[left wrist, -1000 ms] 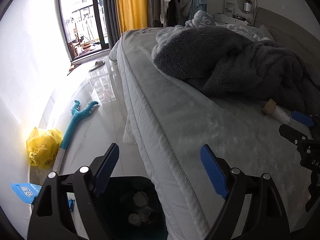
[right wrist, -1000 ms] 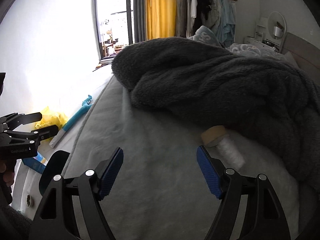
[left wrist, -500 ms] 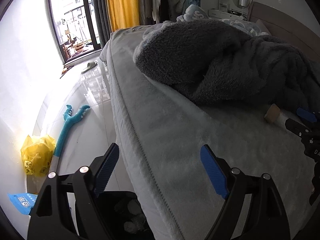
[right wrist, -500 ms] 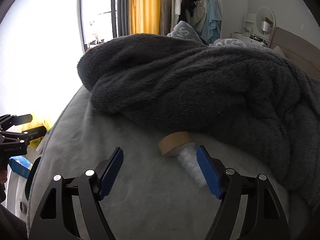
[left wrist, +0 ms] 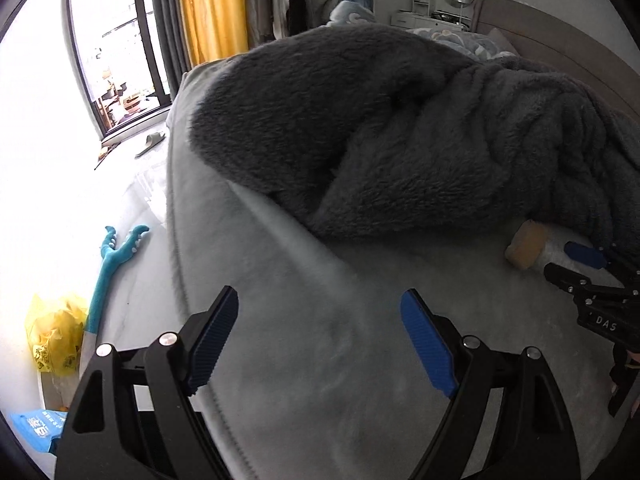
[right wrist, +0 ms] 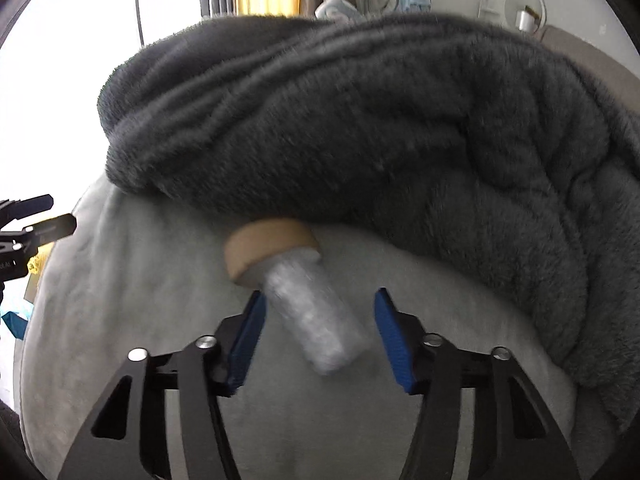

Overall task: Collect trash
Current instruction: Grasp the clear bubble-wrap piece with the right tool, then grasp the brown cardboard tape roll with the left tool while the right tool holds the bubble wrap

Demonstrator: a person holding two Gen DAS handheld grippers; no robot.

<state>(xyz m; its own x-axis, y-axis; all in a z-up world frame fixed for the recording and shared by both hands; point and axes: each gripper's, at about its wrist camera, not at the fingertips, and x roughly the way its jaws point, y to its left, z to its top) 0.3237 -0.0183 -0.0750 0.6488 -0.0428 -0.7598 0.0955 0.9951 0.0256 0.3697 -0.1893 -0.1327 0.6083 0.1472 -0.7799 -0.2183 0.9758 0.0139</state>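
Trash in reach consists of one item: a crinkled, translucent plastic-film roll wound on a tan cardboard core, lying on its side on the bed, with the core end tucked just under the edge of the dark grey fleece blanket. The right tool is held released, its ribbed blue pads spread to either side of the roll so that the cylinder lies between them; contact is not seen on either pad. This straddling position is judged to prepare a grasp across the roll's width. The film is soft and may crumple under pressure. The bed cover is pale grey and plush. The left tool is likewise released and grasps nothing, held over the bed edge, presumably kept out of the way.
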